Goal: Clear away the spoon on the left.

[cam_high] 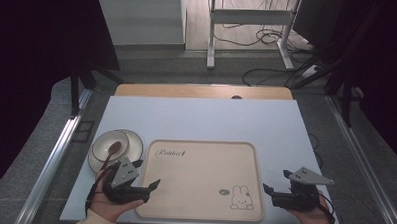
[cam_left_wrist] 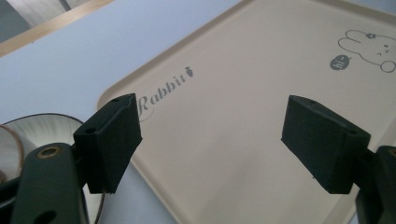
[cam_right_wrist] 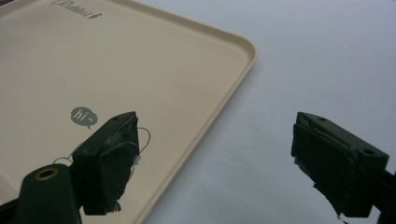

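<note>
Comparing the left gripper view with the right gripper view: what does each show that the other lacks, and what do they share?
The left gripper view alone has the rim of the round white plate beside the tray, and a strip of the light wooden tabletop edge.

The right gripper view alone has the small grey "hi" speech bubble legible, between its open jaws.

Both share the beige rectangular tray with its "Rabbit" lettering, lying on the pale blue-white table surface, and wide-open black jaws.

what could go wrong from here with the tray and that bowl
The left gripper hangs open at the tray corner, close to the bowl; a swing left might knock the spoon out. The right gripper straddles the tray's edge, so closing there may pinch only the thin rim and slip.
</note>
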`<state>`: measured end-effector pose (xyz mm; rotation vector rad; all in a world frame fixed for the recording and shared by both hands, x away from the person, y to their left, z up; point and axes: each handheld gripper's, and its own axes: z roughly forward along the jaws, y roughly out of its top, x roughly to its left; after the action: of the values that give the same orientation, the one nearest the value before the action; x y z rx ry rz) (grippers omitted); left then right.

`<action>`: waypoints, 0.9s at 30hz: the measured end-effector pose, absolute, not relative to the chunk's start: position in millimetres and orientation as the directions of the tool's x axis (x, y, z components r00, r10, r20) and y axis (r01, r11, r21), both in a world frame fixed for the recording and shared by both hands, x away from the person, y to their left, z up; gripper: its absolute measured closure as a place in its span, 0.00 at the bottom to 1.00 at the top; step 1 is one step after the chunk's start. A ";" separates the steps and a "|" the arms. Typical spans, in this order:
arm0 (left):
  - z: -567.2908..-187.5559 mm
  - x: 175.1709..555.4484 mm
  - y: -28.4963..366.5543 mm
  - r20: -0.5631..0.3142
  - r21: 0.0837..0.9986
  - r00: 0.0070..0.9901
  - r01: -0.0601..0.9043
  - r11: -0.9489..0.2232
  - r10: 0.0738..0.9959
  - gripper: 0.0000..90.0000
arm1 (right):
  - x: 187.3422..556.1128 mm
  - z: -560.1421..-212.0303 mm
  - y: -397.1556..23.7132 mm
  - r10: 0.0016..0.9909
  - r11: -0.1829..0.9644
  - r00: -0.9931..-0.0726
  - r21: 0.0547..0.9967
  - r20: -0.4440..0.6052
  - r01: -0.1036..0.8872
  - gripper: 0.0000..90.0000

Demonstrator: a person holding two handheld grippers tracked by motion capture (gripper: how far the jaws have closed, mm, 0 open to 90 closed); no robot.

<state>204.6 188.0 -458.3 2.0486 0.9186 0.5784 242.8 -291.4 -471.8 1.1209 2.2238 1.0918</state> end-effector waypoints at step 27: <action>-428.0 192.7 224.4 0.099 0.851 0.538 0.391 -0.351 0.837 0.22 | 243.9 -472.2 -290.4 0.812 0.366 -0.583 0.796 -0.020 0.483 0.17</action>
<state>192.7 224.4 -428.0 1.9533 0.9971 0.6865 243.9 -290.4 -472.2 1.1268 2.2211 1.0867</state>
